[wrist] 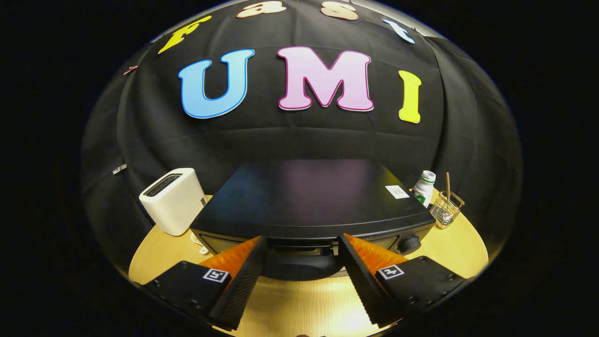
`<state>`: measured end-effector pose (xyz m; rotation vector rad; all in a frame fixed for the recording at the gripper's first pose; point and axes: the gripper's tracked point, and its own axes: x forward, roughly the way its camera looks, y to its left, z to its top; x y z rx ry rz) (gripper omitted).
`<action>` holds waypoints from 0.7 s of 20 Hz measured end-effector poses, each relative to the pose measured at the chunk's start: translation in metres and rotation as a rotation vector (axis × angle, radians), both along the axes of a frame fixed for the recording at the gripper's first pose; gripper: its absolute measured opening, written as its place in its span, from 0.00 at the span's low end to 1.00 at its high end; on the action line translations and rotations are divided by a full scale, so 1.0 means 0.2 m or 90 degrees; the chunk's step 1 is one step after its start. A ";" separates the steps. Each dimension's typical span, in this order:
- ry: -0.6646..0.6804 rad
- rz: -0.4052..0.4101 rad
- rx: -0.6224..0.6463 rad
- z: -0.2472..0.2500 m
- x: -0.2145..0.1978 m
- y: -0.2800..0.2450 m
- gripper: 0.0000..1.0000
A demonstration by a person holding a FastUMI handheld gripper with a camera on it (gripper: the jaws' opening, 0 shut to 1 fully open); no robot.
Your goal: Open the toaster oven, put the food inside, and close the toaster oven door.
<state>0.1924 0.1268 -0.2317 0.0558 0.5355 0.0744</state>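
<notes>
A black toaster oven (309, 196) stands on the wooden table (299, 304), seen from above its front top edge. Its dark curved door handle (299, 267) sits just ahead of and between my fingers. My gripper (302, 248) is open, one finger on each side of the handle, and I cannot tell whether they touch it. A round knob (408, 244) shows on the oven's front, right of the right finger. The door looks closed. The food is hidden from me.
A white pop-up toaster (173, 200) stands left of the oven. Right of the oven are a white bottle with a green label (424, 188) and a small wire basket (447, 209) with a stick in it. Black cloth wall rises behind.
</notes>
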 end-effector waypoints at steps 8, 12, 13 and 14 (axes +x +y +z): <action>0.043 0.017 -0.012 -0.06 -0.24 -0.03 0.99; 0.067 0.030 -0.022 -0.11 -0.37 -0.03 0.99; 0.075 0.032 -0.024 -0.14 -0.41 -0.04 0.98; 0.084 0.035 -0.023 -0.16 -0.44 -0.04 0.98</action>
